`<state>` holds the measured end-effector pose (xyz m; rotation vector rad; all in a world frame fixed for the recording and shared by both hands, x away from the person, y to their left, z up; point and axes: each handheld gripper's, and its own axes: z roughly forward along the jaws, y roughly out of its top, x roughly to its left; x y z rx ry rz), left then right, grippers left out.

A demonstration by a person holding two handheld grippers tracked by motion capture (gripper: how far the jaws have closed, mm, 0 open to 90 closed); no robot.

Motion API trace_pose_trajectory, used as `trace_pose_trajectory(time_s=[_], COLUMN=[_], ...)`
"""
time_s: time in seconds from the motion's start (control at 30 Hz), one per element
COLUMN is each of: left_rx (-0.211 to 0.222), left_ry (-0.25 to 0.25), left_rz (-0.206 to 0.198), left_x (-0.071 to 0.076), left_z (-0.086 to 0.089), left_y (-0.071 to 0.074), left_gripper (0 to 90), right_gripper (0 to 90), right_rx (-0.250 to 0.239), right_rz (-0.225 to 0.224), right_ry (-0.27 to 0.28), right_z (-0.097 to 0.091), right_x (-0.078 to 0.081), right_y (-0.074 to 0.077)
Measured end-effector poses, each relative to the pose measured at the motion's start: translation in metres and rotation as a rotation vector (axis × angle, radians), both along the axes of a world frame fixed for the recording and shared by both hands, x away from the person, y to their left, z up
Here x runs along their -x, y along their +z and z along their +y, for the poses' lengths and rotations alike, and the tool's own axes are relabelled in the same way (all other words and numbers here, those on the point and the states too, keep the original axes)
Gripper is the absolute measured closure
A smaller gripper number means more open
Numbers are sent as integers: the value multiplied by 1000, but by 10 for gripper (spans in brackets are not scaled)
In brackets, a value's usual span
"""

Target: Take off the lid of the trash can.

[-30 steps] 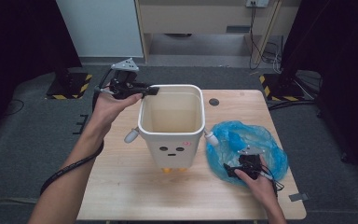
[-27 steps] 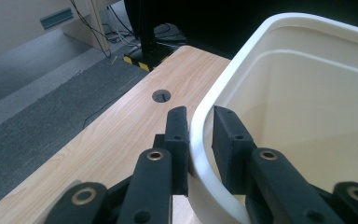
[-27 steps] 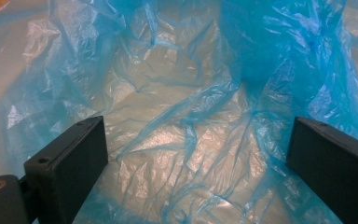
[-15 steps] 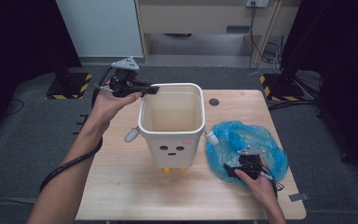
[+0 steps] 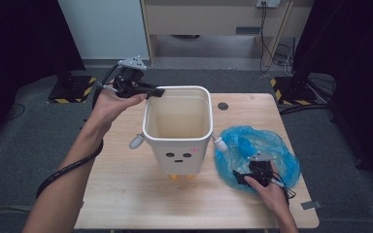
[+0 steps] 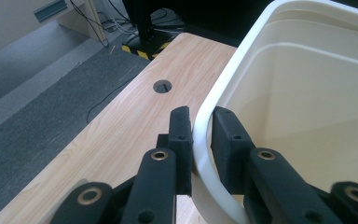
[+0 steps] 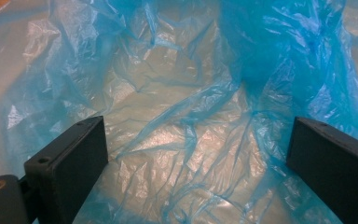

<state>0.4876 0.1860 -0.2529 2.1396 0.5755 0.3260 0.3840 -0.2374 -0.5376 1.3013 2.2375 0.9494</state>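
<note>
Left tool (image 6: 199, 140) clamps bin (image 5: 177, 145) rim; face printed on front.

The light wooden worktop (image 5: 126, 194) carries a round cable hole (image 5: 223, 106) near its far edge. A strip of grey tape (image 5: 311, 204) sticks to the worktop's near right corner. Grey carpet (image 5: 24, 145) lies all around the worktop. Beyond the worktop's far edge stands a pale cabinet (image 5: 213, 19), with cables (image 5: 267, 34) hanging down beside it. Off the worktop's far left corner sits a black base with yellow-and-black hazard stripes (image 5: 70, 90); a matching one (image 5: 291, 92) sits off the far right corner.
</note>
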Motion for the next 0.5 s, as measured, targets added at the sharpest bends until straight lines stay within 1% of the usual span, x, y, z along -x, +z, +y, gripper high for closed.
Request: trace_pose_trajectory(time_s=[0.03,0.13,0.4,0.5], left_rx=[-11,-14,-16,-26], left_ry=[-3,1,2,1], left_rz=[-1,6,-1,2], left_x=[0,0,0,0], left_z=[-1,-1,-2,-3], left_y=[1,4,9,11], left_gripper=[780,780,780,780], right_gripper=[52,52,52,52], right_rx=[0,1,0,0], right_rz=[1,-3,-1,-1], right_ry=[0,1,1,1], right_z=[0,0,0,0], right_x=[0,0,0,0], right_y=[0,0,0,0])
